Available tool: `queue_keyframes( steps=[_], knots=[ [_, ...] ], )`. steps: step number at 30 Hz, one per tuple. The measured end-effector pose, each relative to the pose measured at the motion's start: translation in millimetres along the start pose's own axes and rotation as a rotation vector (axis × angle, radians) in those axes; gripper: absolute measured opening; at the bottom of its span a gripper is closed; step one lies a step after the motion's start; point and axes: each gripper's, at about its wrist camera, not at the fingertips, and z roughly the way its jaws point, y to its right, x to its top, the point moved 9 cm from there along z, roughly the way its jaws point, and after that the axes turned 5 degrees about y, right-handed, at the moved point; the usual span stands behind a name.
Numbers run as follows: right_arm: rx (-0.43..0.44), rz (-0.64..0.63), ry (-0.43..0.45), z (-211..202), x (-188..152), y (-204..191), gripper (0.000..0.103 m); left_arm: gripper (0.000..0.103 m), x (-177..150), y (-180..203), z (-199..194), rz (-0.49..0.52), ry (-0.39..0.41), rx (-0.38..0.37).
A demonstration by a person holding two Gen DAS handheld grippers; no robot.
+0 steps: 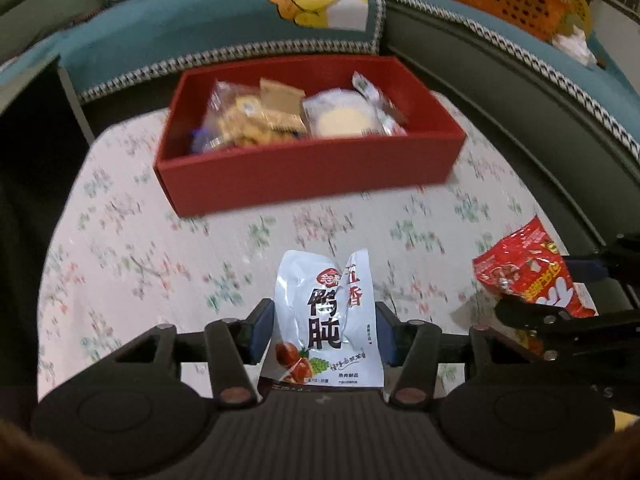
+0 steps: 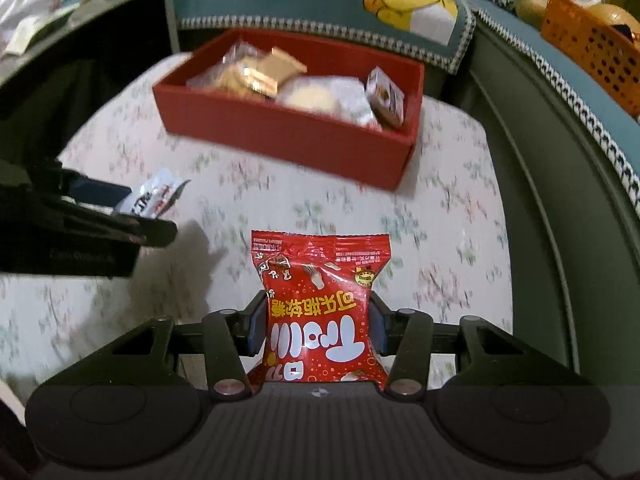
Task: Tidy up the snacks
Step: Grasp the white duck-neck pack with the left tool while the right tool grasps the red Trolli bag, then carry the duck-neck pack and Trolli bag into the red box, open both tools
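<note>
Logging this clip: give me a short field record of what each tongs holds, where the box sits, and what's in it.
left tongs: shut on white foil snack pouch, held above the table
right tongs: shut on red gummy candy bag, print upside down in the right wrist view
container: open red rectangular box on floral tablecloth, ahead of both tongs
box contents: clear biscuit packet, round pale bun in wrap, other small packets
task state: both held snacks not yet in the box

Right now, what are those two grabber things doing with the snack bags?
Each one holds a snack. The left gripper has its jaws shut on a white packet, and the right gripper is shut on a red candy bag. Both hang over the flowery tablecloth, facing a red box that already holds other snacks.
</note>
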Motion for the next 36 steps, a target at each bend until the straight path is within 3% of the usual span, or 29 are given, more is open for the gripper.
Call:
queue_keyframes(
  steps=[16, 36],
  knots=[
    [-0.007, 0.088, 0.159, 15.9, 86.8, 5.6, 0.057, 0.056, 68.6, -20.6, 11.4, -0.014, 0.118, 0.078],
    [-0.039, 0.140, 0.228, 58.9, 156.1, 27.9, 0.057, 0.056, 137.5, -46.5, 54.1, -0.109, 0.177, 0.123]
  ],
)
